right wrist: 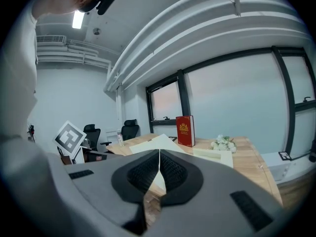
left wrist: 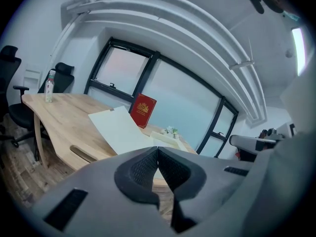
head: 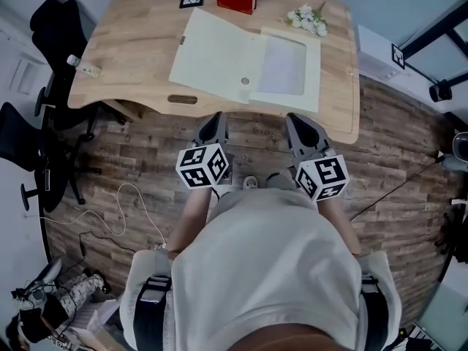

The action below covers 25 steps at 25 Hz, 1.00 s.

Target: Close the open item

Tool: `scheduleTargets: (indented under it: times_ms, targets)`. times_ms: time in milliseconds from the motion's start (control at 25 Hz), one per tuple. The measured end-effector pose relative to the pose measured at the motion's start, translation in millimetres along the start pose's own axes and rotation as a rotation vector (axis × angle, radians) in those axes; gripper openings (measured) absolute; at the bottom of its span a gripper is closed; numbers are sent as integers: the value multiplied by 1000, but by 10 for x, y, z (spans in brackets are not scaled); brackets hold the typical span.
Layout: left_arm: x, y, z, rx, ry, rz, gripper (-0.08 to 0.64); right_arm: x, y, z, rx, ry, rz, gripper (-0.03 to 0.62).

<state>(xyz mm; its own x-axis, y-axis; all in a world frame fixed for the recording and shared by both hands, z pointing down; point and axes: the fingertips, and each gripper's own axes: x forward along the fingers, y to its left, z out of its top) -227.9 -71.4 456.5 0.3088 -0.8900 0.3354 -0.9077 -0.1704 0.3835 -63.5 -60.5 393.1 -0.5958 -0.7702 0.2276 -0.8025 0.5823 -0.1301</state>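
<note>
Left tongs (head: 213, 117) and right tongs (head: 297, 118) hovering clamped together, empty; one open box (head: 219, 55) lying ahead on surface (head: 135, 46).

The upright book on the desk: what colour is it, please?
The book is red with a gold emblem, clearest in the left gripper view.

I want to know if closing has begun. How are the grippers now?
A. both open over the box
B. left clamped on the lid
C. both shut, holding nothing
C: left gripper and right gripper each show jaws together with nothing between, apart from the open cream box.
</note>
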Motion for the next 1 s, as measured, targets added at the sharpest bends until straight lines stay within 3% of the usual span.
scheduleTargets:
  times_ms: [520, 1000]
  targets:
    - [132, 766, -2, -147, -9, 131, 20, 301, -221, 0, 3, 12, 21, 20]
    - [454, 1426, 109, -306, -52, 172, 21, 797, -448, 229, -2, -9, 30, 19]
